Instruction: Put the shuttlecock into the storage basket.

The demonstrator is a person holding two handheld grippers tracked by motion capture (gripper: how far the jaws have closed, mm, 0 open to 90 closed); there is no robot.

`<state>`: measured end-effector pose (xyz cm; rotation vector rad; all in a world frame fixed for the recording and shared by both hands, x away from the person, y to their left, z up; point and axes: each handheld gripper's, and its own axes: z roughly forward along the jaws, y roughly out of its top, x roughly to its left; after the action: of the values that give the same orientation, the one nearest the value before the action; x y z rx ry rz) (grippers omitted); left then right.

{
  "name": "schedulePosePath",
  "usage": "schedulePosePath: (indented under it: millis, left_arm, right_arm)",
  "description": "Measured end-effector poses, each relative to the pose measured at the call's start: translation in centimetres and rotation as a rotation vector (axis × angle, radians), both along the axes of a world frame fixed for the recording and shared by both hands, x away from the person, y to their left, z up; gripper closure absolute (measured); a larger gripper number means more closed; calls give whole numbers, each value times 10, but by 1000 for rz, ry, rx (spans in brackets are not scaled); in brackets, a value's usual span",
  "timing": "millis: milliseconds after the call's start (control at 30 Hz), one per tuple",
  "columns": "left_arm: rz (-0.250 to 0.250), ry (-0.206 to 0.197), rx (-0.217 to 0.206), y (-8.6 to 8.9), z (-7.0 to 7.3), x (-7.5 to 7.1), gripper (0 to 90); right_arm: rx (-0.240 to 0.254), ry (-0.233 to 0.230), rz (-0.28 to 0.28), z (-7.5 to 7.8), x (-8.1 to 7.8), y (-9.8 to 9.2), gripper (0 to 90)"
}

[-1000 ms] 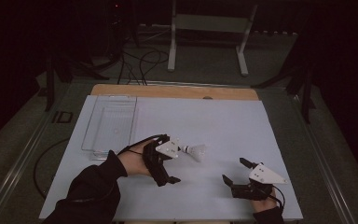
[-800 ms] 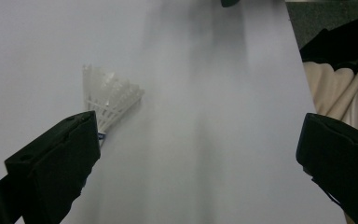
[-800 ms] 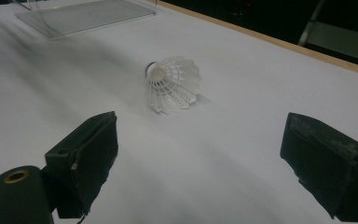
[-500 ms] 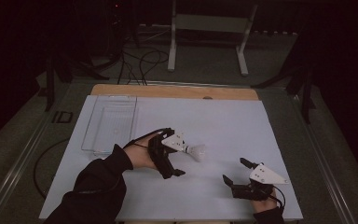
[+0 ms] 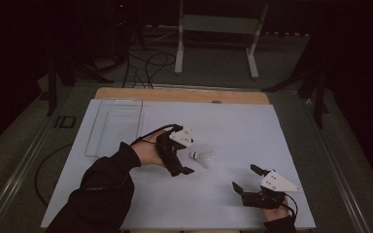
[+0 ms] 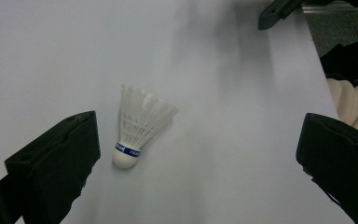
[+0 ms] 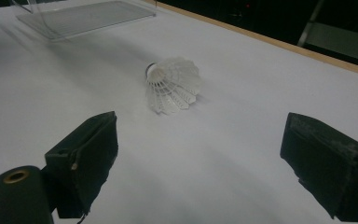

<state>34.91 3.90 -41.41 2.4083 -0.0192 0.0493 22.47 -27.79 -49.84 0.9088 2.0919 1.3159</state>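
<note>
Jaws spread wide, the left gripper [image 5: 187, 154] is hovering just beside a shuttlecock [image 5: 203, 157] lying at its 3 o'clock on the desk [image 5: 252, 126], while the right gripper [image 5: 246, 180], also gaping, is waiting at 5 o'clock; a clumsy nudge could roll it away.

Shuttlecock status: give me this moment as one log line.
white feathered shuttlecock: on its side, on white sheet | left gripper: open, beside it | right gripper: open, apart
</note>
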Motion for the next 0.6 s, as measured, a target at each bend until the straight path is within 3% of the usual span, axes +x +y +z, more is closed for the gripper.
schedulePosePath:
  millis: [333, 500, 600]
  left_arm:
    - [26, -16, -11, -6, -5, 15, 3]
    - [44, -12, -29, -10, -14, 23, 3]
    - [42, -5, -13, -14, -22, 28, 3]
  right_arm:
    - [0, 3, 2, 0, 0, 0, 113]
    - [-1, 0, 3, 0, 0, 1, 113]
    - [2, 1, 3, 0, 0, 0, 113]
